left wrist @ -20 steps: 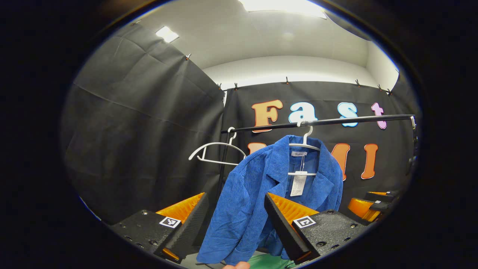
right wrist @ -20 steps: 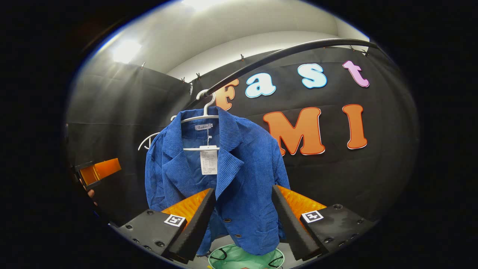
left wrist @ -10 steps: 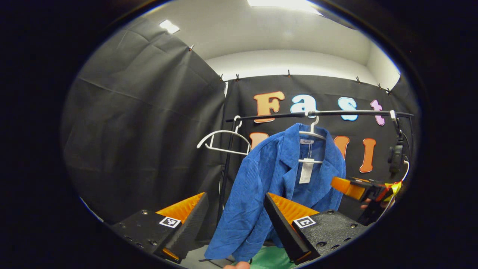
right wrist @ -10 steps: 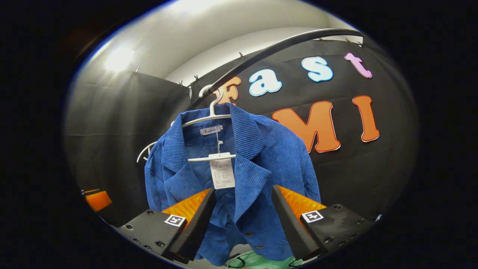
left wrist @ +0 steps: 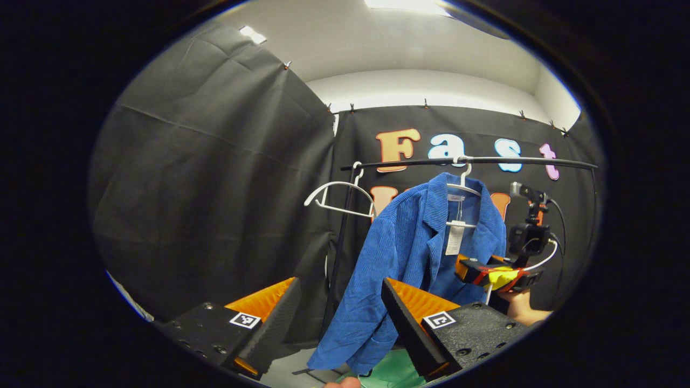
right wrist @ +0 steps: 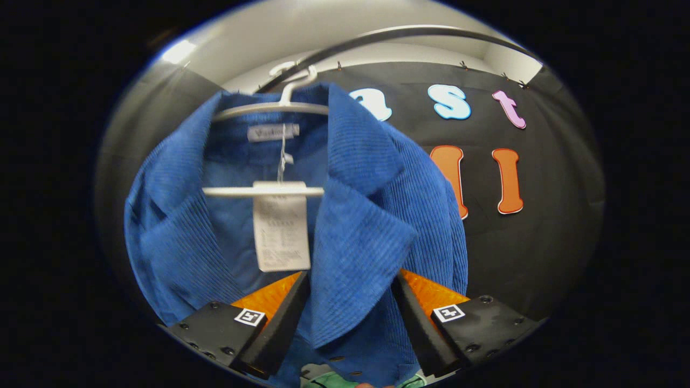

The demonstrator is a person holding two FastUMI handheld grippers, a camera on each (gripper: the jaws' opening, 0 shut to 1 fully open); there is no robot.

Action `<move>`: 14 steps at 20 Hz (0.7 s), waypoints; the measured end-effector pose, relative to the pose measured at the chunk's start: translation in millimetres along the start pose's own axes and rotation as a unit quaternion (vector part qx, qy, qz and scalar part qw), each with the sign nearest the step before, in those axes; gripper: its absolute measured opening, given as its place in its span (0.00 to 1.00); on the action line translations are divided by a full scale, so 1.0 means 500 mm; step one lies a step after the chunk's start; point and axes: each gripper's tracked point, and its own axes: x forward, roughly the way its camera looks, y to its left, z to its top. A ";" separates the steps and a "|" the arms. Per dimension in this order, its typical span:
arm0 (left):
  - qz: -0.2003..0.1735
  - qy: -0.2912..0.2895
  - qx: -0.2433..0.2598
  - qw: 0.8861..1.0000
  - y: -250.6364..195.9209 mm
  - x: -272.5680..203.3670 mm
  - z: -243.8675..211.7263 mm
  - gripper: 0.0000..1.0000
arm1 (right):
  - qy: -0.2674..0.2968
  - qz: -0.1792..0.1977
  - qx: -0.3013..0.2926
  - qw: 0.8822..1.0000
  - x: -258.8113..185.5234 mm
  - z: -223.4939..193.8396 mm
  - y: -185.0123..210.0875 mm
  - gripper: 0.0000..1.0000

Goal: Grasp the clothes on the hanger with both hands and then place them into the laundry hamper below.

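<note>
A blue corduroy jacket (left wrist: pixel 415 253) hangs on a white hanger (left wrist: pixel 464 178) from a black rail (left wrist: pixel 485 160), a paper tag (right wrist: pixel 281 231) dangling at its neck. My left gripper (left wrist: pixel 339 283) is open, short of the jacket and to the left of its sleeve. The right gripper (left wrist: pixel 474 271), held in a hand (left wrist: pixel 517 307), is up against the jacket's front. In the right gripper view the jacket (right wrist: pixel 178 215) is very near. My right gripper (right wrist: pixel 350 275) stands open with the right lapel (right wrist: pixel 356 242) between its fingers. The green laundry hamper (left wrist: pixel 388 372) lies below.
An empty white hanger (left wrist: pixel 339 196) hangs at the rail's left end, by the rack's upright post (left wrist: pixel 338 269). Black cloth walls close the booth on the left and behind. A strip of the hamper (right wrist: pixel 323 381) peeks out under the jacket's hem.
The right gripper has moved up and in towards the collar, so the lapel now lies between its fingers. The left gripper has drawn back and left; the jacket looks smaller there.
</note>
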 end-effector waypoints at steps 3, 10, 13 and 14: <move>0.040 -0.008 -0.007 0.999 -0.023 -0.019 -0.004 0.91 | 0.009 0.025 0.019 0.999 0.034 -0.018 -0.026 0.98; 0.054 -0.011 -0.016 0.998 -0.156 -0.002 -0.039 0.94 | -0.010 0.128 0.062 0.990 0.005 0.041 -0.124 0.16; 0.031 0.000 -0.036 0.999 -0.227 0.046 -0.065 0.94 | -0.038 0.155 0.058 0.985 -0.040 0.098 -0.169 0.11; 0.023 0.003 -0.042 0.999 -0.248 0.066 -0.072 0.95 | -0.054 0.167 0.055 0.983 -0.061 0.127 -0.183 0.05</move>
